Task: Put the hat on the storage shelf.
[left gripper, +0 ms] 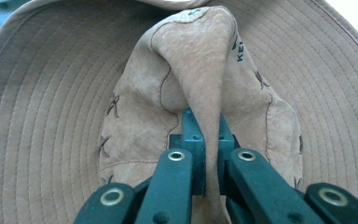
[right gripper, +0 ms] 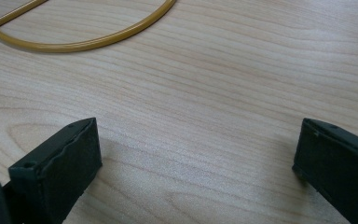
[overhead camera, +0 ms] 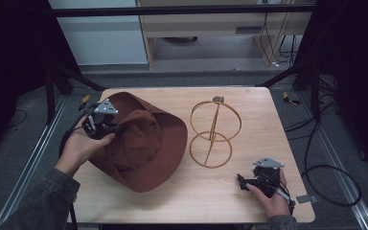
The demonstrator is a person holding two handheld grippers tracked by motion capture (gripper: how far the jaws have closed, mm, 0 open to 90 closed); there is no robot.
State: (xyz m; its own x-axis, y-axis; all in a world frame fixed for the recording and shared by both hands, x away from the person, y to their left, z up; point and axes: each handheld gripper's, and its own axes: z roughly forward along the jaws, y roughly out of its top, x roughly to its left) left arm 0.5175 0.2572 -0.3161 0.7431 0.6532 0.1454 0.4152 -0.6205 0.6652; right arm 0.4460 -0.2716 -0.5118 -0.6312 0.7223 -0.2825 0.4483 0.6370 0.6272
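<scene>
A brown hat [overhead camera: 143, 143] is pinched by the left gripper [overhead camera: 117, 128] on a wooden table [overhead camera: 263, 143].
The left gripper's jaws are squeezed tight on a fold of the hat's soft top, seen close in the left gripper view [left gripper: 205, 84]; the hat sits on the left side of the table, its brim tipped up; a gold wire stand [overhead camera: 214, 132] is just beside it; the right gripper [overhead camera: 243, 183] rests near the table's front right, jaws wide apart, holding nothing.
</scene>
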